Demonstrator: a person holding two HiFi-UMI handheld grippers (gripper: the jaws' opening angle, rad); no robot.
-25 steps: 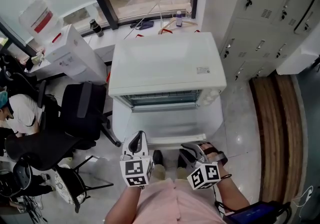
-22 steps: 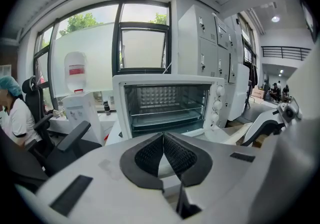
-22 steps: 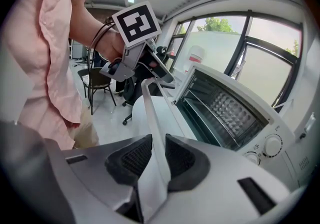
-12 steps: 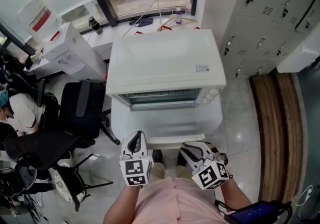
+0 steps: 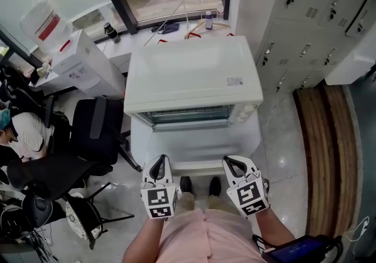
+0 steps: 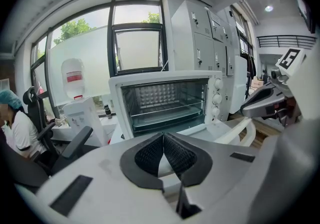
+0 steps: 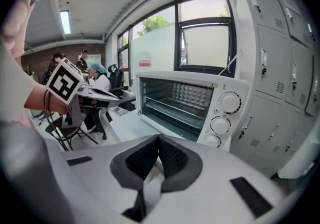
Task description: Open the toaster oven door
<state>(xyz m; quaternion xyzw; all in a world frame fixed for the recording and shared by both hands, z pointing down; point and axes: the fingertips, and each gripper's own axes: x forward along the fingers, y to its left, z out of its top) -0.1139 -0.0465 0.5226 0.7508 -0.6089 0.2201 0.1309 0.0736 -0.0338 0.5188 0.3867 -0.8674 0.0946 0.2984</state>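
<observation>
At the far left a seated person [image 5: 16,134] is facing away from my rig, and a black office chair [image 5: 97,130] is standing between that person and the oven. Behind the chair a white water dispenser [image 5: 76,67] is sitting against the window wall.

I am holding the left gripper [image 5: 158,165] low, near the left end of the door's front edge. In the left gripper view its jaws are pressing together with nothing between them [image 6: 162,138].

The white toaster oven [image 5: 194,71] is sitting dead ahead of both tools. Its door [image 5: 197,143] is hanging fully down, lying flat and reaching toward me, so the wire rack inside is showing in both gripper views [image 6: 165,103] [image 7: 185,99]. The door's handle [image 5: 202,165] is running along the near edge, between my two grippers.

I am holding the right gripper [image 5: 234,165] over the right end of that handle; I cannot tell whether it is touching. Its jaws are meeting too, empty [image 7: 159,139], and pointing toward the oven's three knobs [image 7: 222,118].

Grey lockers [image 5: 311,21] are filling the right side.
</observation>
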